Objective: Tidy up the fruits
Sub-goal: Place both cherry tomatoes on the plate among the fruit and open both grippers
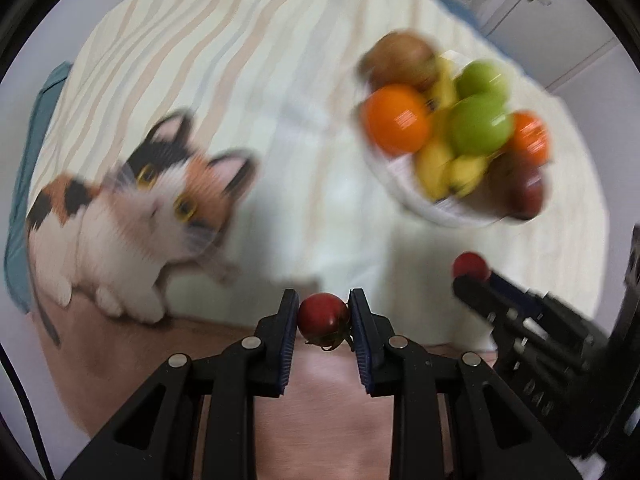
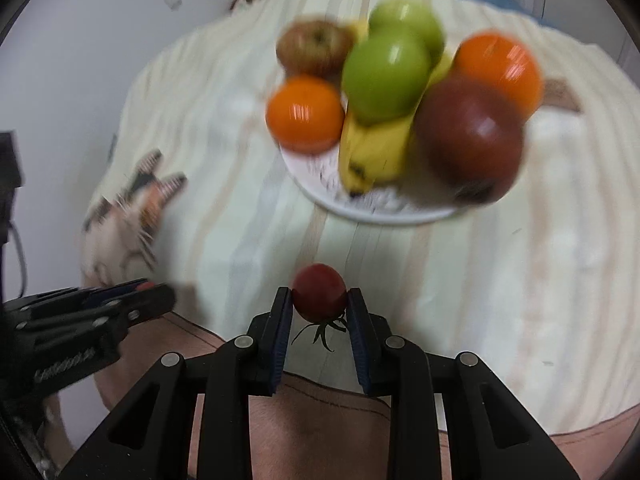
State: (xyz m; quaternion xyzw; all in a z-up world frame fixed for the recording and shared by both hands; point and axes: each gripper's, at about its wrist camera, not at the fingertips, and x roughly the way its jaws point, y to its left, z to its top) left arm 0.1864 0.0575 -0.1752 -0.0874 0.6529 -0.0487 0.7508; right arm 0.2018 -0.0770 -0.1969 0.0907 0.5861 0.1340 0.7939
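Note:
My left gripper is shut on a small red tomato with a green stem, held above the near edge of the table. My right gripper is shut on a second red tomato; it also shows in the left wrist view at the right. A white plate ahead holds oranges, green apples, bananas and red apples. The same plate sits to the upper right in the left wrist view. Both views are blurred by motion.
A striped pale cloth covers the round table. A calico cat toy lies on the table's left side and shows in the right wrist view. A blue cushion edges the far left. Pink surface lies below.

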